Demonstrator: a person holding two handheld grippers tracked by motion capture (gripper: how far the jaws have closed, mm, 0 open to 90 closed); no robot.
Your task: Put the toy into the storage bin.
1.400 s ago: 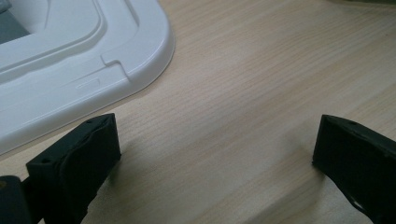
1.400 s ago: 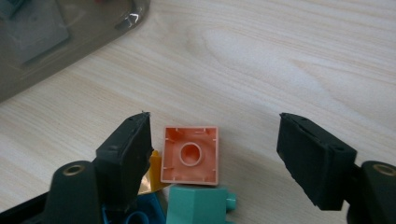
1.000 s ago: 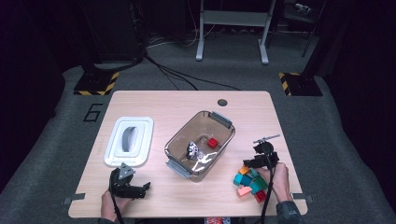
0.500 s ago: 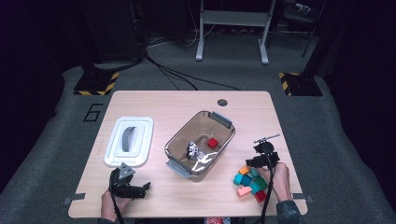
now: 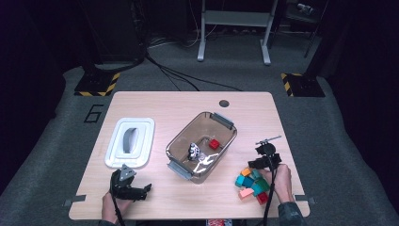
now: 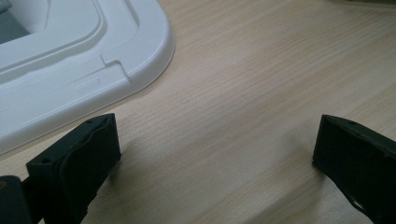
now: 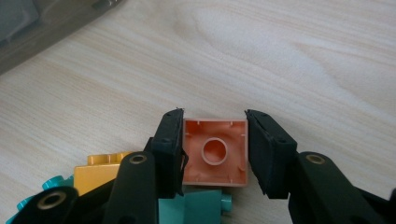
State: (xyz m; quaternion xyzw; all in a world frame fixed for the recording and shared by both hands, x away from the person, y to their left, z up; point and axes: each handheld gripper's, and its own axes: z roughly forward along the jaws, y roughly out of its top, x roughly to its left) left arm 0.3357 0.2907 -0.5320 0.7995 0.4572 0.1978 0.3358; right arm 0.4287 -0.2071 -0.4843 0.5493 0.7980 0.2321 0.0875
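Closing over the last moment, the jaws of the right gripper (image 7: 214, 154) now clamp a salmon-pink square plastic building block (image 7: 215, 152) by two opposite sides; the block's hollow underside, with its round tube, faces the camera at the lower middle of the right gripper view. Neither hand has shifted on the table since the earlier high view. Just below and left of the held block lie an orange block (image 7: 95, 172) and teal blocks (image 7: 196, 205), part of the heap of coloured blocks (image 5: 251, 184) at the lower right of the high view, where the right gripper (image 5: 263, 162) sits at the heap's upper edge.

At the lower left, the left gripper (image 6: 215, 154) rests with its jaws spread wide and nothing between them but bare light wooden table (image 6: 243, 84). A white rectangular plastic lid (image 6: 88, 60) lies just above it. A clear rectangular plastic container (image 5: 181, 141) with grey clips stands at mid-table, holding a red block (image 5: 214, 143).
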